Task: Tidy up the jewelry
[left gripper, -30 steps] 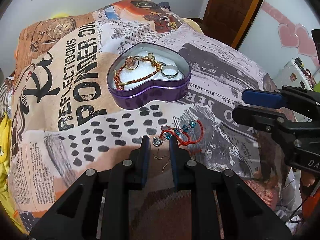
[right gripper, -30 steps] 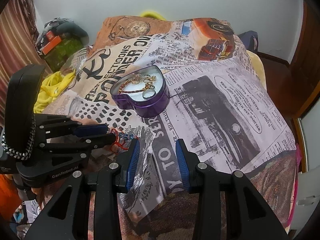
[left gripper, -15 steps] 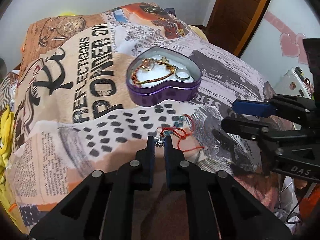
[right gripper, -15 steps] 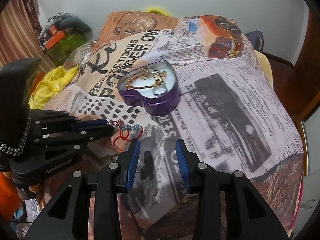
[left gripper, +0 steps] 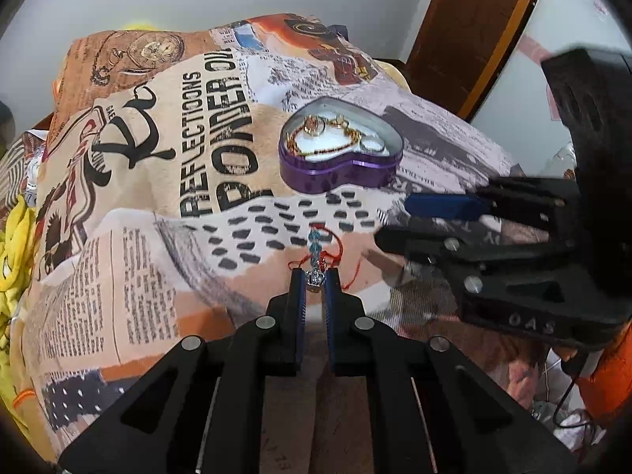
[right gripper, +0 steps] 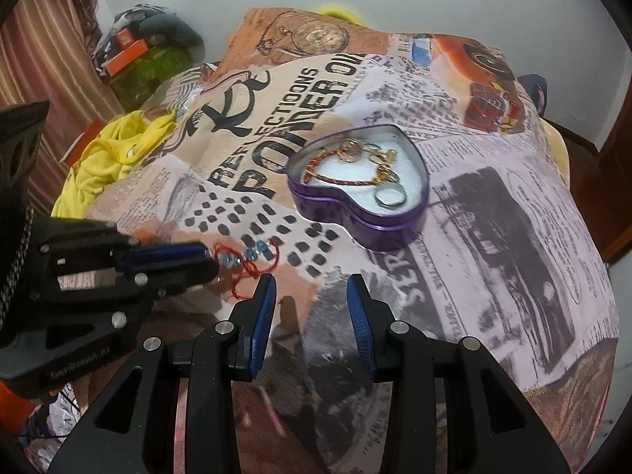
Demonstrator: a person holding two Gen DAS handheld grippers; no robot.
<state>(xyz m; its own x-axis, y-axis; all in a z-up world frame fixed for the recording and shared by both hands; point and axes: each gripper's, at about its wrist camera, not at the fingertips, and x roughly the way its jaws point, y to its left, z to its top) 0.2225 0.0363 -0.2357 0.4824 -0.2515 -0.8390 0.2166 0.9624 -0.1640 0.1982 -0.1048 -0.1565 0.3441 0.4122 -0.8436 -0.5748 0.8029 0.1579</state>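
A purple heart-shaped tin (left gripper: 339, 172) stands open on the printed blanket and holds a gold bracelet (left gripper: 330, 144), a pendant and a silver ring (right gripper: 390, 198). A red string bracelet with blue beads (left gripper: 318, 245) lies in front of the tin. My left gripper (left gripper: 315, 278) is shut on the bracelet's silver charm end. The string trails toward the tin. In the right wrist view the left gripper (right gripper: 211, 260) holds the bracelet (right gripper: 251, 260) at the left. My right gripper (right gripper: 311, 290) is open and empty, just right of the bracelet.
The blanket (left gripper: 158, 197) covers a bed. Yellow cloth (right gripper: 106, 162) and clutter lie off its left side. A wooden door (left gripper: 474, 19) stands at the back right. The tin (right gripper: 357, 213) sits mid-bed with blanket on every side.
My left gripper has closed on the red bracelet's charm and moved forward, dragging the string straight. Both grippers have come closer to the tin. The right gripper stays open.
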